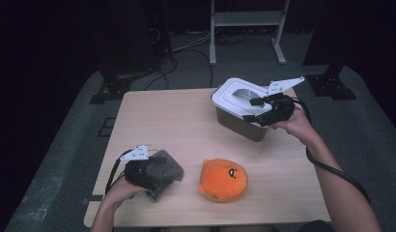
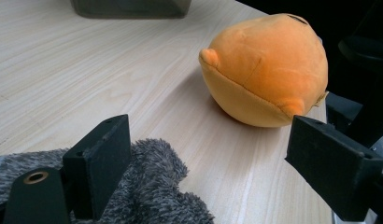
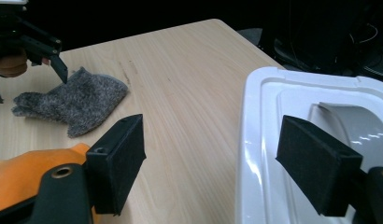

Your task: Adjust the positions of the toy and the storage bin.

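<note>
A grey fuzzy cloth [image 1: 168,166] lies near the table's front left, and my left gripper [image 1: 156,180] rests at it. In the left gripper view this gripper [image 2: 210,140] is open, its left jaw on the cloth [image 2: 152,186] and bare table between the jaws. An orange plush toy [image 1: 223,180] sits just right of it, seen close up [image 2: 269,65]. At the back right, my right gripper [image 1: 251,110] is at the white lid [image 1: 230,94] of a grey box [image 1: 239,126]. Its jaws [image 3: 213,140] stand open astride the lid's rim [image 3: 255,140] without pressing it.
The wooden table [image 1: 162,116] has free room across its left and middle. A white metal stand [image 1: 244,19] and cables are on the floor beyond the far edge. The plush [image 3: 21,172] and the cloth [image 3: 73,105] show in the right gripper view.
</note>
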Action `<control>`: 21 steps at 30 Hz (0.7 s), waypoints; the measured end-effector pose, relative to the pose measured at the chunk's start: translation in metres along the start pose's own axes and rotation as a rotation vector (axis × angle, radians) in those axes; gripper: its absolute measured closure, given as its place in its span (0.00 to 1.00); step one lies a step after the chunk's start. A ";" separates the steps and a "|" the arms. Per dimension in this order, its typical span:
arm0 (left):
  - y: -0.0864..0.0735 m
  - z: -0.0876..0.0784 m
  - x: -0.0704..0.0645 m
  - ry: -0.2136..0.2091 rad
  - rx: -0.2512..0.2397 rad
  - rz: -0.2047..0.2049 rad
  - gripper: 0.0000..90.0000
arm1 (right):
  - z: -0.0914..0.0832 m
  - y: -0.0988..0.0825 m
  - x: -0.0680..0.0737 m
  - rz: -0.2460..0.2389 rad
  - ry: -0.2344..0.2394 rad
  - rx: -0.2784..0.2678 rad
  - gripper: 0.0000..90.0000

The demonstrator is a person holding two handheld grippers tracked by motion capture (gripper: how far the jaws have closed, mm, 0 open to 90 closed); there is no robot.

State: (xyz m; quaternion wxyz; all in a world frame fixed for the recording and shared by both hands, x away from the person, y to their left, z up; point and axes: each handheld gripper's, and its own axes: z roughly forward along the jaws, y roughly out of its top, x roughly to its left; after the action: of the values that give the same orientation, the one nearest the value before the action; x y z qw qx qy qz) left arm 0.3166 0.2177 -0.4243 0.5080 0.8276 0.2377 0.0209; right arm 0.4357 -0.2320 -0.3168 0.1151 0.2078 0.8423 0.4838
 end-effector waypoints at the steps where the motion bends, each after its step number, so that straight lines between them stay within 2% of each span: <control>1: 0.000 0.000 0.000 0.000 -0.001 0.001 0.14 | 0.000 0.001 -0.001 0.003 -0.004 0.000 0.25; 21: -0.001 0.001 0.000 0.003 0.000 -0.005 0.12 | -0.002 0.007 -0.025 0.007 -0.046 0.011 0.24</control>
State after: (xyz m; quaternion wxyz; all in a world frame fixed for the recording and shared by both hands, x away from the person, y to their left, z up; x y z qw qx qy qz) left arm 0.3169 0.2172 -0.4257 0.5077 0.8270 0.2405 0.0208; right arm 0.4585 -0.2416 -0.3105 0.1316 0.2221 0.8414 0.4747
